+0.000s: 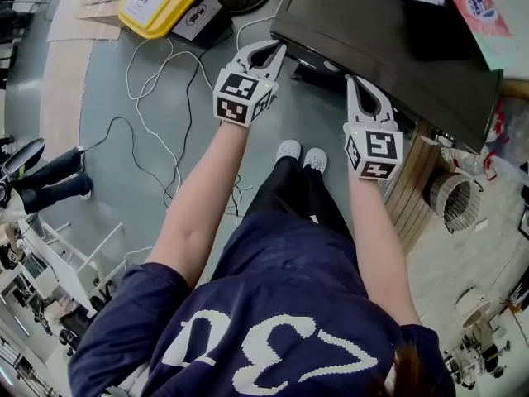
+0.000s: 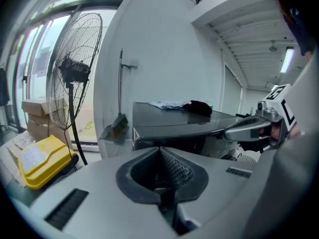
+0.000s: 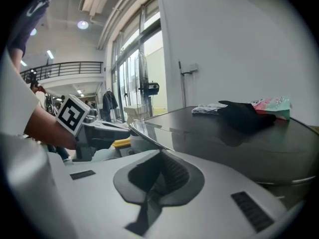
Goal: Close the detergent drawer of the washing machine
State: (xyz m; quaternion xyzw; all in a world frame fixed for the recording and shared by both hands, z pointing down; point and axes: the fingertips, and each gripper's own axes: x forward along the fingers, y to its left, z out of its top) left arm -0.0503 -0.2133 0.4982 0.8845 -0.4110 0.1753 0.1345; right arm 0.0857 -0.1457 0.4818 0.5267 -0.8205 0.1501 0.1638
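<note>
Although the detergent drawer itself cannot be picked out for certain, the washing machine (image 1: 388,48) fills the upper right of the head view, its dark top running lengthwise from upper centre down to the right edge and its front facing lower left. The left gripper (image 1: 279,48) and right gripper (image 1: 354,79) each have their jaws pressed together on nothing (tips just at that front edge, contact unclear), with a dark piece (image 1: 318,71) poking out between them.

We see bright daylight through the tall glass windows (image 2: 35,59), sheen on the glossy dark washing-machine top (image 3: 224,133), and fisheye-bent, vignetted edges.
</note>
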